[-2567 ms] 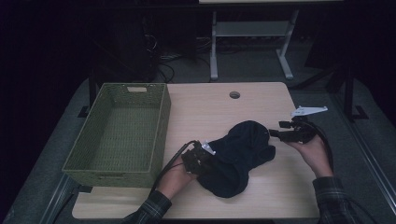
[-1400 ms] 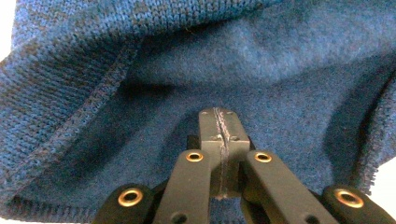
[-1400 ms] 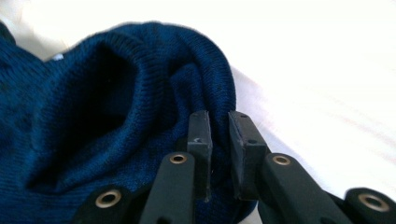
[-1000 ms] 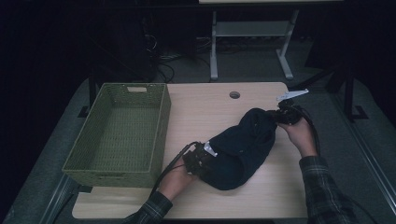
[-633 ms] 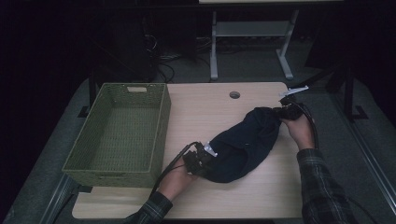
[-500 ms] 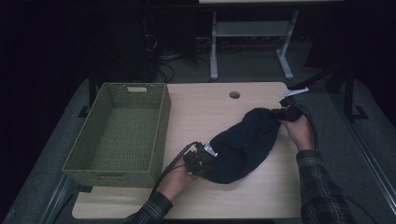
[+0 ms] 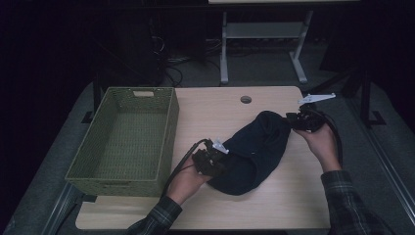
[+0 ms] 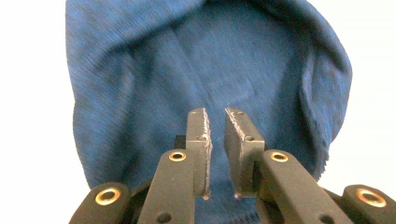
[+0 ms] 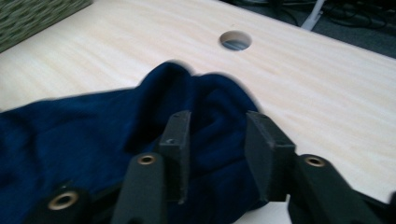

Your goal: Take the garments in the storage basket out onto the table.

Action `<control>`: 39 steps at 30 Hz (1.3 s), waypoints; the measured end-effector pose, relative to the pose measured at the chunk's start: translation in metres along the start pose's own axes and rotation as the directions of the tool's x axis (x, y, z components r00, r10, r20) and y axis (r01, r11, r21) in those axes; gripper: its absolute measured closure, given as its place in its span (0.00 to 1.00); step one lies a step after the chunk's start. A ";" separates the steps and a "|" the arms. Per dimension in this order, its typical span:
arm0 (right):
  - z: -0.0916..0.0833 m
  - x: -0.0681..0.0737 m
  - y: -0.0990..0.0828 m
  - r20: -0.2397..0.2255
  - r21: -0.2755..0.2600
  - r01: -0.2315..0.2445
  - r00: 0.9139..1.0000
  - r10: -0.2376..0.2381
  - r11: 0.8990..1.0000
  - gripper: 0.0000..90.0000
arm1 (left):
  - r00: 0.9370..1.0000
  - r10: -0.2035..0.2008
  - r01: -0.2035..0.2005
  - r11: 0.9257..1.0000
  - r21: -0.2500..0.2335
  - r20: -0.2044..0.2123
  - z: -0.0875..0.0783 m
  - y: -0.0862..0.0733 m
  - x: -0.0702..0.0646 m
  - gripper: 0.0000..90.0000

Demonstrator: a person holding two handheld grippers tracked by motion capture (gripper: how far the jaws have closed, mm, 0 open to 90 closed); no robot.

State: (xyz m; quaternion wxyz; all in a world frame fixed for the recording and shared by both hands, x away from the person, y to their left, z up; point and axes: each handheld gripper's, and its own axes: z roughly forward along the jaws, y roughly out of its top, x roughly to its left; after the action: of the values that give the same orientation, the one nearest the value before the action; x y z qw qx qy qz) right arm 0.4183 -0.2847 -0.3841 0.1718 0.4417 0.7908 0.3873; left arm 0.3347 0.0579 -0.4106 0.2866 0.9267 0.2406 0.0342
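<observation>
A dark blue cloth [image 7: 254, 149] lies stretched slantwise across the light wooden table [image 7: 215, 110]. My left gripper [image 7: 215, 157] sits at the cloth's near left end. Its jaws stand almost together, and the blue cloth [image 8: 205, 70] spreads out beyond them. At the far right end, my right gripper [image 7: 293, 120] has a bunched fold of the cloth [image 9: 210, 135] between its jaws, which are shut on that fold. A hand holds each gripper.
A green woven basket [image 7: 166, 127] stands empty on the left of the table. A round cable hole [image 7: 245, 99] is in the tabletop at the back, also visible as the hole [image 9: 236, 40]. A white desk frame [image 7: 264, 34] stands on the floor behind.
My right gripper carried its end of the cloth back and to the right, pulling the heap out long. The left gripper stayed in place. Little has moved in the last half second.
</observation>
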 end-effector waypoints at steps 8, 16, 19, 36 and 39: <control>-0.014 0.029 -0.021 -0.071 0.017 0.022 0.997 -0.021 1.000 0.95 | 1.000 -0.006 0.005 1.000 -0.018 -0.029 -0.001 0.029 0.019 1.00; -0.014 0.060 -0.051 -0.127 0.034 0.046 0.991 -0.042 0.998 1.00 | 0.997 -0.029 0.027 0.999 -0.032 -0.074 0.013 0.052 0.044 1.00; -0.010 0.070 -0.063 -0.138 0.055 0.053 0.989 -0.045 0.997 1.00 | 0.996 -0.033 0.031 0.999 -0.022 -0.085 0.022 0.058 0.052 1.00; 0.008 0.108 -0.100 -0.197 0.124 0.093 0.978 -0.068 0.988 1.00 | 0.995 -0.019 0.027 0.996 0.080 -0.097 0.076 0.073 0.063 1.00; 0.012 0.110 -0.101 -0.193 0.143 0.100 0.979 -0.071 0.985 1.00 | 0.996 -0.020 0.029 0.995 0.101 -0.090 0.081 0.068 0.067 1.00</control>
State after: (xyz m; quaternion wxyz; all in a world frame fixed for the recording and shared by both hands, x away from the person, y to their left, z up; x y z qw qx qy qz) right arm 0.3077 -0.2190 -0.4613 0.0791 0.3808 0.8489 0.3579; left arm 0.4388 -0.0014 -0.4461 0.2283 0.9347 0.2658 0.0598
